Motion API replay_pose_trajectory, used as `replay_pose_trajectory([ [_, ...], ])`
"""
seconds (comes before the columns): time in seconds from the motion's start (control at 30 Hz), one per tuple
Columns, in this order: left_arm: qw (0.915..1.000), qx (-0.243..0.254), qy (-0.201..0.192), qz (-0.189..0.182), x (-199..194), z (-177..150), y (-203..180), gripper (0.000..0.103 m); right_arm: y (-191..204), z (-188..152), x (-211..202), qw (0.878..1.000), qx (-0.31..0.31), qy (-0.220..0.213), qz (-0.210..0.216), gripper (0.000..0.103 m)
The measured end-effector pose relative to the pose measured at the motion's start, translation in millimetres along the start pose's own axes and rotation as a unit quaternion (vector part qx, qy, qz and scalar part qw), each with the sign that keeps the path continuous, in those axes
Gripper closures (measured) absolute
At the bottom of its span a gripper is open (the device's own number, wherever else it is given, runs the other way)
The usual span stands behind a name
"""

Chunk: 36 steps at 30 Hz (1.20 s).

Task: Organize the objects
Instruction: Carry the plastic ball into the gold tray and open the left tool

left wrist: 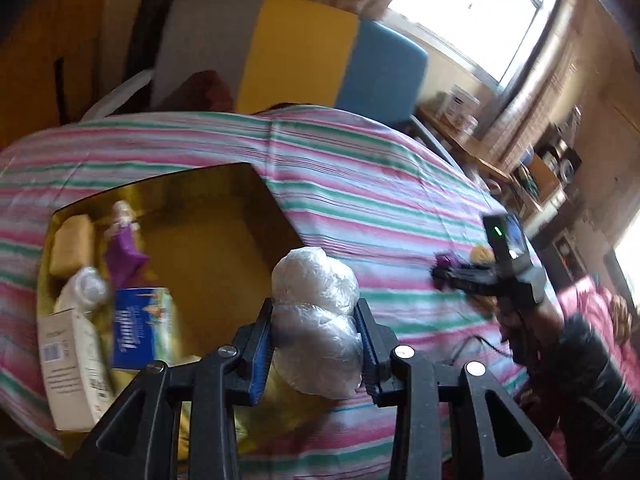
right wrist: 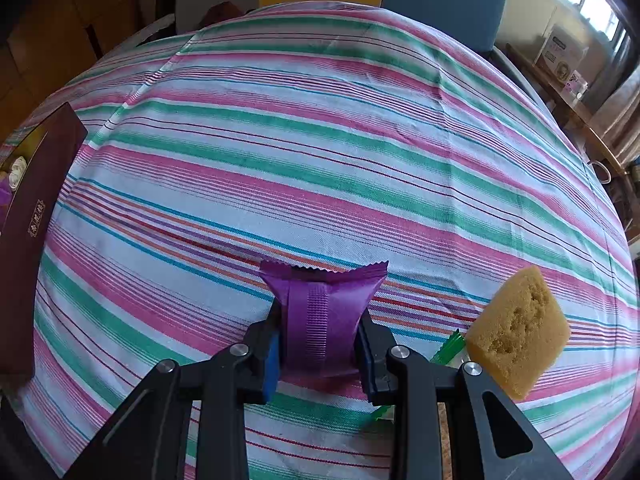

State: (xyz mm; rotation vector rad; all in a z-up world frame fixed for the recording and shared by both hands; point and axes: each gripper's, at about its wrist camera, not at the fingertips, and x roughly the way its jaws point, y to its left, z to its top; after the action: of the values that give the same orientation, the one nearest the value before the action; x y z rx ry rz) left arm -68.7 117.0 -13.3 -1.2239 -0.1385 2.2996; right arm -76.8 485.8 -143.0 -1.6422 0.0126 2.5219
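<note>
My left gripper (left wrist: 316, 312) is shut on a crumpled clear plastic bag (left wrist: 316, 300), held just right of an open gold-lined box (left wrist: 224, 248). The box holds a doll in a purple dress (left wrist: 122, 244), a yellow sponge (left wrist: 72, 246), a blue packet (left wrist: 138, 328), a white carton (left wrist: 74, 364) and another clear wrap (left wrist: 86, 286). My right gripper (right wrist: 320, 320) is shut on a purple snack packet (right wrist: 322, 316) just above the striped cloth (right wrist: 320, 140). In the left wrist view the right gripper (left wrist: 442, 270) appears far right with the purple packet (left wrist: 442, 259).
A yellow sponge (right wrist: 518, 328) lies right of my right gripper, with a green wrapper (right wrist: 450, 346) beside it. The box's dark red wall (right wrist: 36, 216) stands at the left edge. Grey, yellow and blue panels (left wrist: 304, 48) rise behind the table. A cluttered shelf (left wrist: 536, 176) is at right.
</note>
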Motion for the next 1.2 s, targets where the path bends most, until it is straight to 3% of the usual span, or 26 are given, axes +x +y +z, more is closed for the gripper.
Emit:
replay_pose_trajectory([
  [0.17, 0.9964, -0.085, -0.001, 0.009, 4.6, 30.4, 60.8, 0.066, 4.8, -2.9, -4.0, 1.000, -0.008, 0.000, -0.006, 0.072],
  [0.47, 0.9887, -0.142, 0.032, 0.036, 63.0, 64.1, 108.9, 0.066, 8.6, -2.9, -5.4, 1.000, -0.017, 0.000, -0.010, 0.071],
  [0.9, 0.9818, -0.114, 0.078, 0.131, 127.1, 80.8, 123.7, 0.065, 11.0, -0.9, -4.4, 1.000, -0.024, 0.000, -0.013, 0.070],
  [1.07, 0.9796, -0.114, 0.086, 0.141, 129.9, 81.9, 127.4, 0.059, 11.4, -0.7, -4.3, 1.000, -0.024, 0.000, -0.013, 0.070],
  [1.2, 0.9828, -0.098, 0.075, 0.137, 115.4, 83.7, 120.9, 0.058, 11.4, -0.6, -4.2, 1.000, -0.024, 0.000, -0.013, 0.070],
])
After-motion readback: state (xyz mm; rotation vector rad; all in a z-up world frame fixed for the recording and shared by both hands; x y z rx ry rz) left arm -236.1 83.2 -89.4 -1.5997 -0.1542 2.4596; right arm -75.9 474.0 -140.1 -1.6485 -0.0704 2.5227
